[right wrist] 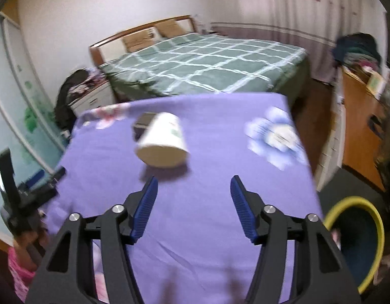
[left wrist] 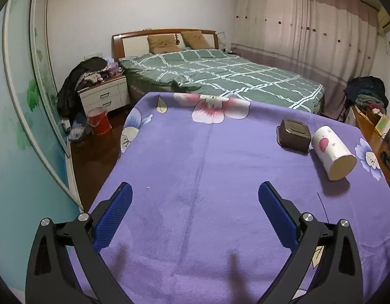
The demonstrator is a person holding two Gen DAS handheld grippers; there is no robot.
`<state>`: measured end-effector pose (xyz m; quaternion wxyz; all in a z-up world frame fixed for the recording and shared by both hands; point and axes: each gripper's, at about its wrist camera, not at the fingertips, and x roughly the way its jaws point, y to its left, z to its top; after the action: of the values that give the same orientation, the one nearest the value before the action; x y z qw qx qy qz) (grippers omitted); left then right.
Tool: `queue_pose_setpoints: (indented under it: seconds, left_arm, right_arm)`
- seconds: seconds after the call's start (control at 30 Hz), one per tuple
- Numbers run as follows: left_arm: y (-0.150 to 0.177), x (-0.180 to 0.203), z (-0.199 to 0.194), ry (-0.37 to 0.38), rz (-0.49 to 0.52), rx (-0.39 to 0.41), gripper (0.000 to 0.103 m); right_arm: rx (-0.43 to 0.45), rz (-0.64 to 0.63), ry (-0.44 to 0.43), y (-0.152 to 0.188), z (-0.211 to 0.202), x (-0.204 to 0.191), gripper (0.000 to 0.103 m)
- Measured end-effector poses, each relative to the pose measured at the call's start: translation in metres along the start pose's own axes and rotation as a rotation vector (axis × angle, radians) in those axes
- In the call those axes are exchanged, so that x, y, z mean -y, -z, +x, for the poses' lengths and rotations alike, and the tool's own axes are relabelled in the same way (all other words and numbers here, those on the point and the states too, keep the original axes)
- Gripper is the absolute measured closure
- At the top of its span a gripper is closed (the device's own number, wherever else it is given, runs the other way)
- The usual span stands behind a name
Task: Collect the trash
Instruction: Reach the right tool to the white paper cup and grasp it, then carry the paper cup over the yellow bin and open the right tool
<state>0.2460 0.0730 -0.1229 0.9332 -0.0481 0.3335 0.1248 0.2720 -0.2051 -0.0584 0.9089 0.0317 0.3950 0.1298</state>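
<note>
Item: paper cup (right wrist: 163, 143), on its side on the purple-clothed counter (right wrist: 207, 202), against a brown box (left wrist: 293, 135). My right gripper (right wrist: 193, 190) and left gripper (left wrist: 195, 197): fingers spread, empty. Yellow-rimmed bin (right wrist: 367, 217) at right. Risk, I judge: a nudged cup rolls away.

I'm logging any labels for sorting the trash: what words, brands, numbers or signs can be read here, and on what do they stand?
None can be read.
Paper cup: only a printed pink leaf and small specks, no lettering visible.
Brown box: no label visible.
Yellow-rimmed bin: blurred, no marking visible.
Things on the desk at the right: too small and blurred to read.
</note>
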Motion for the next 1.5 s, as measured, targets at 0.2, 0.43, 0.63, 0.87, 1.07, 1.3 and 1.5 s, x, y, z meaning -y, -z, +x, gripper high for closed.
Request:
queue_pose_setpoints:
  seconds: [0.2, 0.43, 0.63, 0.87, 1.07, 1.3, 1.5]
  left_arm:
    - [0.003, 0.008, -0.001, -0.011, 0.028, 0.002, 0.005]
    - [0.003, 0.017, 0.005, -0.009, 0.053, -0.026, 0.005]
    - [0.001, 0.012, 0.013, 0.009, 0.021, -0.057, 0.005]
    - [0.003, 0.018, 0.014, 0.021, 0.039, -0.064, 0.005]
    - [0.004, 0.016, 0.014, 0.027, 0.028, -0.068, 0.005]
    - [0.004, 0.015, 0.017, 0.035, 0.018, -0.092, 0.005]
    - [0.005, 0.016, 0.015, 0.039, 0.017, -0.083, 0.005]
  right_arm:
    - [-0.048, -0.048, -0.027, -0.039, 0.046, -0.033, 0.025]
    - [-0.174, -0.075, 0.028, -0.072, 0.121, -0.052, 0.022]
    - [-0.225, -0.037, 0.036, -0.079, 0.153, -0.044, 0.022]
    - [-0.286, -0.059, 0.018, -0.068, 0.171, -0.048, 0.022]
    - [-0.262, -0.074, 0.032, -0.055, 0.167, -0.052, 0.034]
    - [-0.220, -0.049, 0.001, -0.052, 0.135, -0.048, 0.044]
    - [-0.150, -0.017, -0.037, -0.042, 0.085, -0.036, 0.044]
